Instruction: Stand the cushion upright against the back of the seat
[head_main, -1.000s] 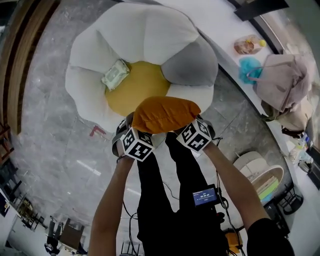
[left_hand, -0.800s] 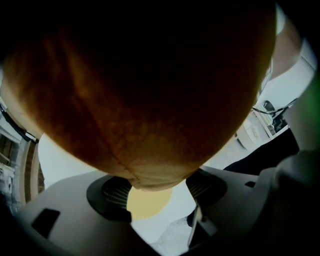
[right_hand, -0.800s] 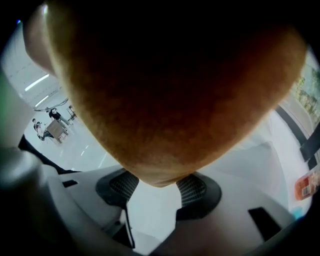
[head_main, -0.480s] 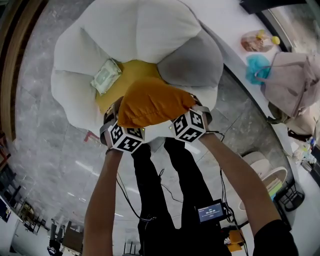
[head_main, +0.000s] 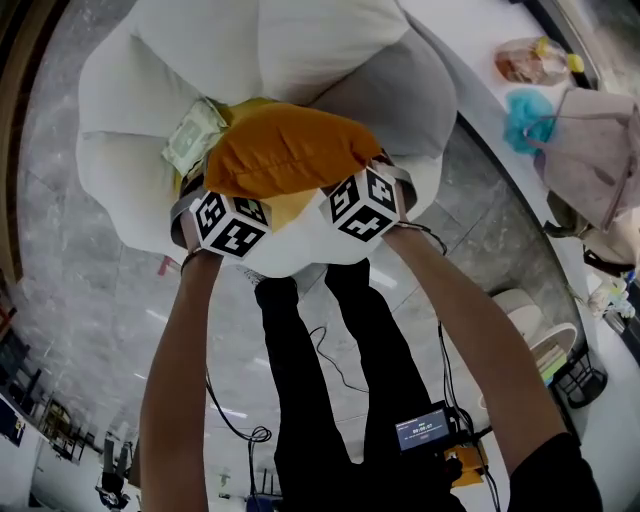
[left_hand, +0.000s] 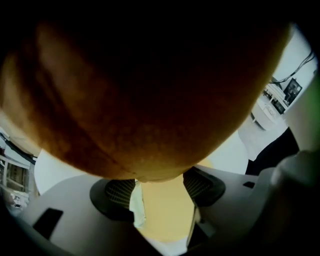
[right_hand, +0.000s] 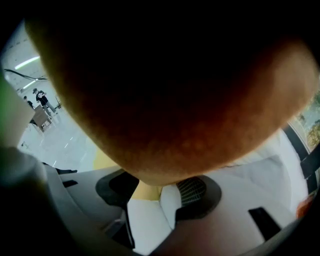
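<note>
One orange cushion (head_main: 285, 150), clamped by the left gripper (left_hand: 160, 187), jaws just tightening, and the right gripper (right_hand: 155, 192), has moved farther over the one flower-shaped seat (head_main: 150, 60)

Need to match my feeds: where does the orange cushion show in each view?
Head view: orange cushion at upper centre, over the flower-shaped seat.
Left gripper view: it fills the upper two thirds.
Right gripper view: it fills the upper two thirds as well.
Shared landmark: the seat's yellow centre, just below the cushion in all three.
</note>
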